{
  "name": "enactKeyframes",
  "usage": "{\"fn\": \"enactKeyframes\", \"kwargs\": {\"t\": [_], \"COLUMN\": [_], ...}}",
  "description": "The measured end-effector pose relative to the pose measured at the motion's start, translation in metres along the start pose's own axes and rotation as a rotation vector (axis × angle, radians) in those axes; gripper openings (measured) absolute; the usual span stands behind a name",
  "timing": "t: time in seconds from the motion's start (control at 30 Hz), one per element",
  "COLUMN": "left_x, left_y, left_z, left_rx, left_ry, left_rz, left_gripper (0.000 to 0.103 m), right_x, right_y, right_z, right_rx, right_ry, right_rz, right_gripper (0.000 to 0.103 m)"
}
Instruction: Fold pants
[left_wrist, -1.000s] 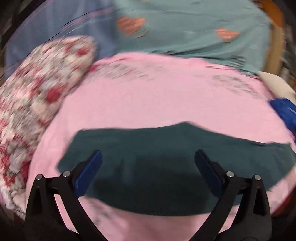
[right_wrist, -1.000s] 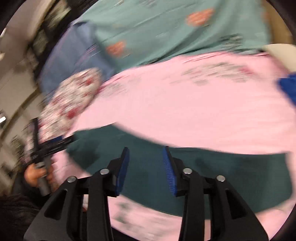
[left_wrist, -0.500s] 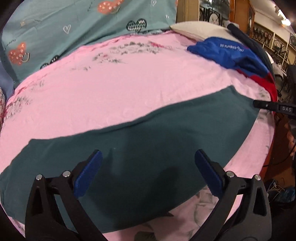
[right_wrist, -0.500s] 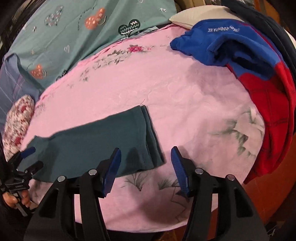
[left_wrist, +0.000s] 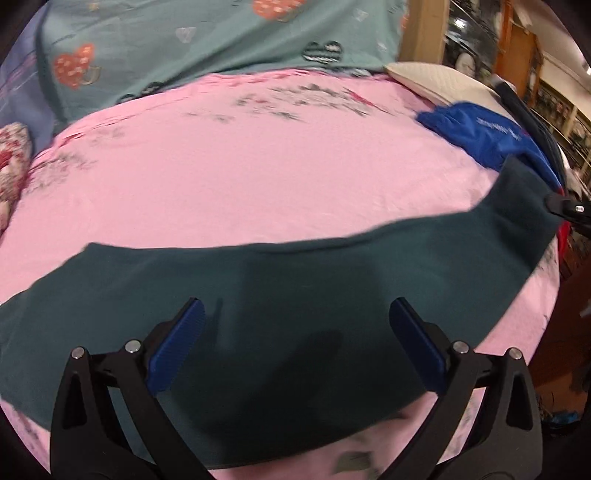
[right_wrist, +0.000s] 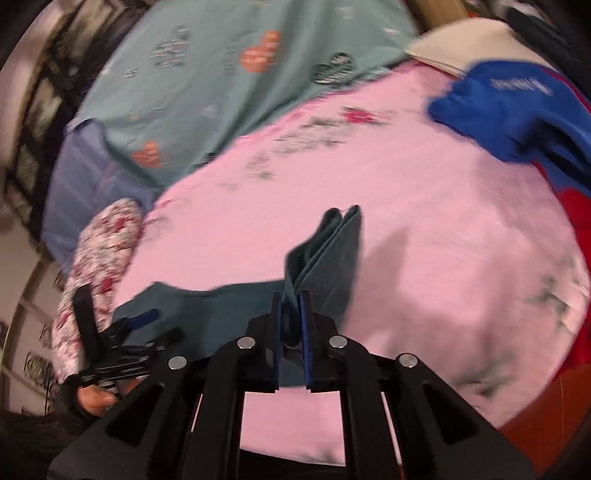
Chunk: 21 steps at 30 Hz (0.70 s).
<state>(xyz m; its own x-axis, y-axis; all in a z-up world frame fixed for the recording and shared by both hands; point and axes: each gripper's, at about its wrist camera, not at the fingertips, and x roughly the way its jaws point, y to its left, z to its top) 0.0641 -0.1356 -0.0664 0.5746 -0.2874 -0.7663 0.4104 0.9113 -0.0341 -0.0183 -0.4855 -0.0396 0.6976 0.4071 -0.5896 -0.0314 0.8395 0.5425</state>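
Right gripper pinched tight on one end of the dark teal pants, folded layers standing up between the blue pads. Left gripper spread wide, holding nothing, poised over the middle of the pants. Pants stretched in a long band across the near side of the pink bedsheet, far right end lifted. Beyond: teal heart-print blanket, blue garment, floral pillow at the left.
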Motion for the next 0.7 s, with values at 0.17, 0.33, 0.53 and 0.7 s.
{"fn": "enactKeyframes", "kwargs": {"t": [0.17, 0.33, 0.53, 0.7], "left_x": [-0.025, -0.038, -0.036, -0.036], "left_y": [0.064, 0.117, 0.119, 0.090], "left_z": [-0.016, -0.044, -0.057, -0.050], "left_rx": [-0.141, -0.273, -0.245, -0.149], "left_ry": [-0.019, 0.004, 0.035, -0.007], "left_rz": [0.084, 0.145, 0.120, 0.084], "left_gripper": [0.101, 0.101, 0.101, 0.101], "right_x": [0.050, 0.157, 0.167, 0.147], "right_y": [0.111, 0.177, 0.205, 0.205], "right_z": [0.003, -0.046, -0.079, -0.070], "right_rx": [-0.189, -0.316, -0.513, -0.565], "right_ry": [0.099, 0.319, 0.329, 0.263], "right_rz": [0.195, 0.204, 0.116, 0.025], "right_gripper": [0.009, 0.009, 0.041, 0.041]}}
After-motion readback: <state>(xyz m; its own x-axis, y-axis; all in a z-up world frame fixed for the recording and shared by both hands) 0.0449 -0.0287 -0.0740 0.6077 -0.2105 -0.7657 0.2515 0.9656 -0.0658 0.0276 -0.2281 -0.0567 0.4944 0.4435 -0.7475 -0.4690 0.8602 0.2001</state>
